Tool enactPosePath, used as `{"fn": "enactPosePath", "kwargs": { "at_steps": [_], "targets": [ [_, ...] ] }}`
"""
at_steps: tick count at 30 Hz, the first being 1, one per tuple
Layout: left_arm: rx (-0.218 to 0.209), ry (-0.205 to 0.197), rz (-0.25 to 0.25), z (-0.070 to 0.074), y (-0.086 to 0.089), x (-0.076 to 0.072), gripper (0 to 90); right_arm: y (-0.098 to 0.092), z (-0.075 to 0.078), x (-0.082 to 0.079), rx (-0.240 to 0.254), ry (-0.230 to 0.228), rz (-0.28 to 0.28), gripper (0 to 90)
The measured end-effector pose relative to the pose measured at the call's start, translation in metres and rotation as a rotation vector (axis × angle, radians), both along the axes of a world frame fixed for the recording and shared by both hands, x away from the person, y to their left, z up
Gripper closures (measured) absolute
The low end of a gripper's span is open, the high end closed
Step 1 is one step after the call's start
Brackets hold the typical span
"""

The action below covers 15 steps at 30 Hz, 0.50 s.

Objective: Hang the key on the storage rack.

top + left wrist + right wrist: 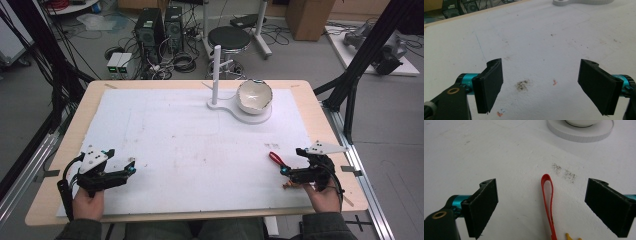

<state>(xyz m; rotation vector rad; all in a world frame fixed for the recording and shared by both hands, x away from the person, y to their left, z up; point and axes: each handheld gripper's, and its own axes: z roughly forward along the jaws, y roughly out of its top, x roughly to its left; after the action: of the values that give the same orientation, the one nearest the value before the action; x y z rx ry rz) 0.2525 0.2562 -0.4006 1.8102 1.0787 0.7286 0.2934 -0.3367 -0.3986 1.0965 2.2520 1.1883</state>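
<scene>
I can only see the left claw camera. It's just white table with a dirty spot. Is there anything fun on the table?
Observer: Yes, a white bowl sits on a round white stand at the far side.
Operator: Anything red?
Observer: A red loop lies on the table between the open jaws of the right claw.
Operator: Is the right claw grabbing it?
Observer: No, both jaws stand well apart from it.
Operator: What's next to the bowl?
Observer: A white upright post rises from the same stand, just left of the bowl.
</scene>
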Motion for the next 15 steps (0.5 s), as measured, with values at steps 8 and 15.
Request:
{"fn": "enactPosePath", "kwargs": {
  "at_steps": [8,15],
  "targets": [
    [0.003,0.001,-0.002,0.000,-0.001,-0.001,20.7,-0.001,0.000,0.011,-0.060,0.021,-0.006,11.1],
    [0.009,-0.002,0.000,0.000,0.001,-0.003,20.8,0.001,-0.002,0.019,-0.105,0.068,0.017,22.0]
  ]
}}
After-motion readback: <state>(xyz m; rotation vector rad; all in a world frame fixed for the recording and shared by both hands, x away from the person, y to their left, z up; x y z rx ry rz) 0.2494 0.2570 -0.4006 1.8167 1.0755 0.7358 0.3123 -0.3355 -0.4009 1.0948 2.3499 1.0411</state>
